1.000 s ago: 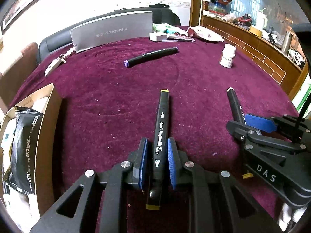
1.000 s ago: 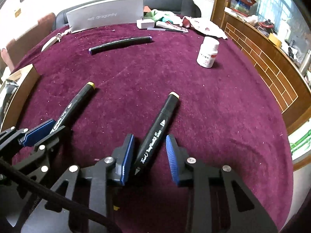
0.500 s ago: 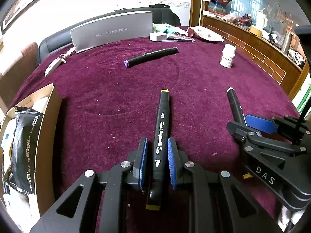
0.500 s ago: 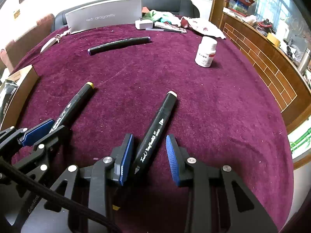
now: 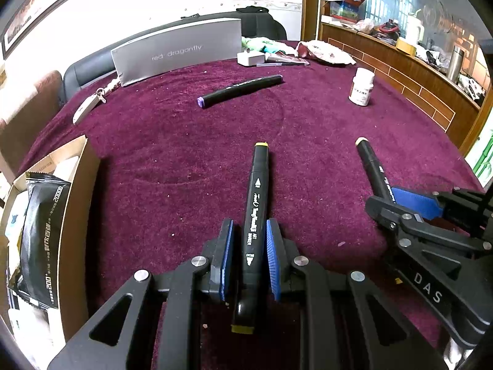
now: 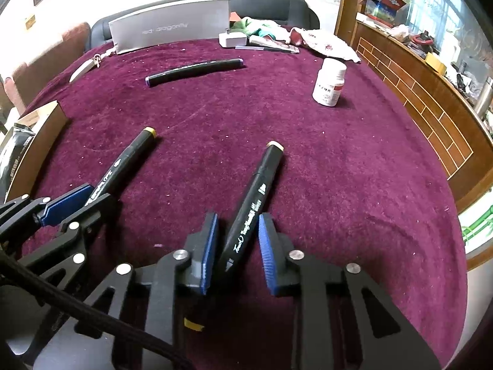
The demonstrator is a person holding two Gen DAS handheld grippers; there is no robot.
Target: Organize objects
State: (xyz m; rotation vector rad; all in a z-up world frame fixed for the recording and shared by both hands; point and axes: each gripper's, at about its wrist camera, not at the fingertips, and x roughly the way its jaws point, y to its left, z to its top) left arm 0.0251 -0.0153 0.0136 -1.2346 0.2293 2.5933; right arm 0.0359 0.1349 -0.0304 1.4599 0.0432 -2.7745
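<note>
maroon cloth (image 5: 172, 154): left claw (image 5: 249, 256) clamps yellow-tipped marker (image 5: 257, 203); right claw (image 6: 237, 243) closing around cream-tipped marker (image 6: 252, 203).

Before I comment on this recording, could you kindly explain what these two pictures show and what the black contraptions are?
There is no robot here: a person holds a two-finger gripper in each hand, and each carries a wide-angle camera looking along its fingers. One picture is from the left gripper, which is shut on a yellow-capped marker. The other is from the right gripper, whose jaws have just been closing around a cream-capped marker. I cannot tell whether they press on it yet. On the maroon cloth also lie a purple-capped marker and a white bottle, with a cardboard box at the left edge.
</note>
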